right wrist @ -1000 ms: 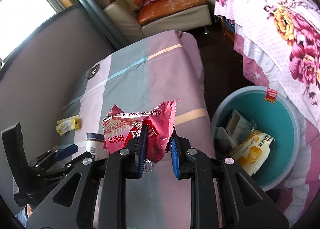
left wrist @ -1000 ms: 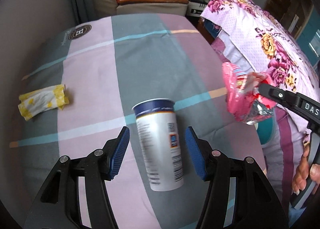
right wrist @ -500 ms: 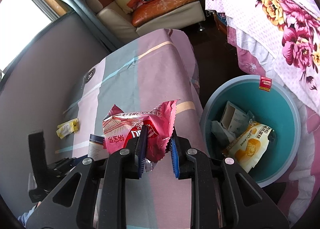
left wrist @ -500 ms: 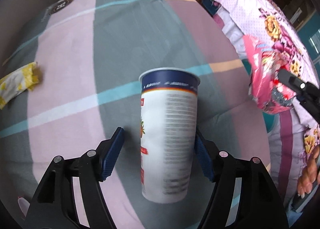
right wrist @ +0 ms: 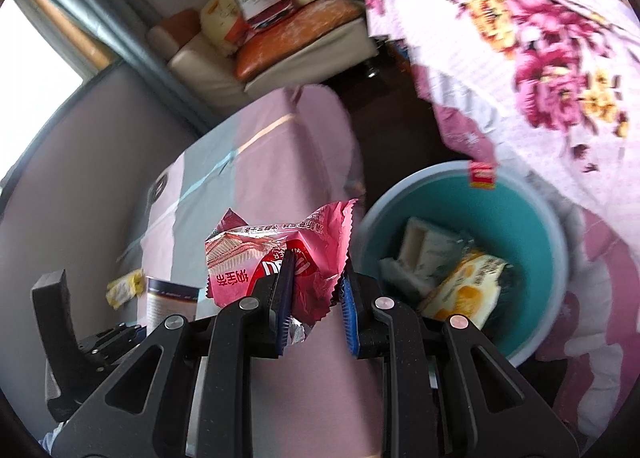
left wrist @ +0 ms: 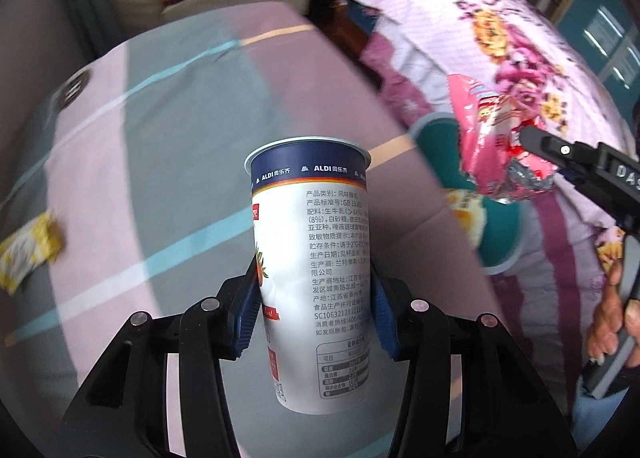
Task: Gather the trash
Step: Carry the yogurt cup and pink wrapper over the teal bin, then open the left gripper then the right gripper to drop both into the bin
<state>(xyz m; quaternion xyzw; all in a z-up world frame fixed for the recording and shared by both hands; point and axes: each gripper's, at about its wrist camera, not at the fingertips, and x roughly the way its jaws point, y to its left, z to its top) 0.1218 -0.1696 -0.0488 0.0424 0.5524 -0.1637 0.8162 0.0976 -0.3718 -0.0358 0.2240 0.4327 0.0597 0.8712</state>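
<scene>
The left claw (left wrist: 314, 312) has just closed its jaws onto the yogurt cup (left wrist: 310, 258), lifting it above the striped bed (left wrist: 168, 146) for binning. To its right, the right claw (right wrist: 316, 300) stays clamped on the pink wrapper (right wrist: 280, 254), near the teal basin (right wrist: 516, 214), which already holds crumpled packets (right wrist: 452, 278).

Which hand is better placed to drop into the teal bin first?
Right, probably. Its tongs grip the pink wrapper right beside the teal bin, which sits close to its right. The left tongs have just closed on the yogurt cup, over the bedspread and farther from the bin.
</scene>
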